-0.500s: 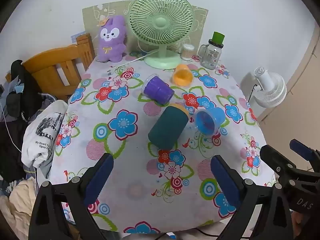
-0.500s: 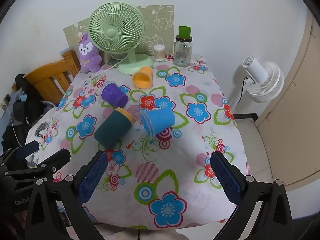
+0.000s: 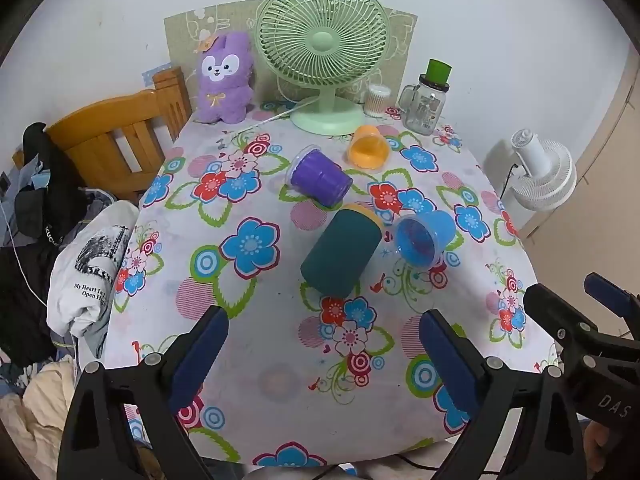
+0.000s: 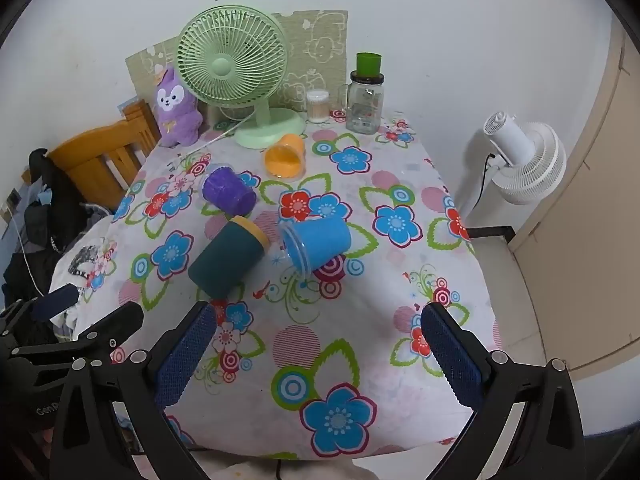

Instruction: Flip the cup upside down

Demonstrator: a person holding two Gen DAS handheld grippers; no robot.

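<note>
- Left gripper [image 3: 324, 354] spread wide, nothing between pads, hovering over near edge of tabletop [image 3: 256, 364]; aimed at cup cluster, prob. lining up an approach.
- Right gripper [image 4: 316, 354] also spread wide, empty, over near edge, just beside the left one.
- Teal cup [image 3: 340, 254] nearest to both, mid-tabletop, lying on side, base toward near edge, yellow rim pointing away. Likely first pick since closest & unobstructed on near side.
- Blue cup [image 4: 318, 242] just beside teal, toward right edge, on side, mouth facing teal cup; whether touching, can't tell. Tight spacing could snag a finger going in between.
- Purple cup [image 3: 320, 178] & orange cup [image 3: 368, 146] farther back, both on sides.
- Far edge: green fan [image 3: 324, 60], plush [image 3: 224, 76], glass jar [image 3: 426, 100]; out of the way.
- None flipped yet.
</note>
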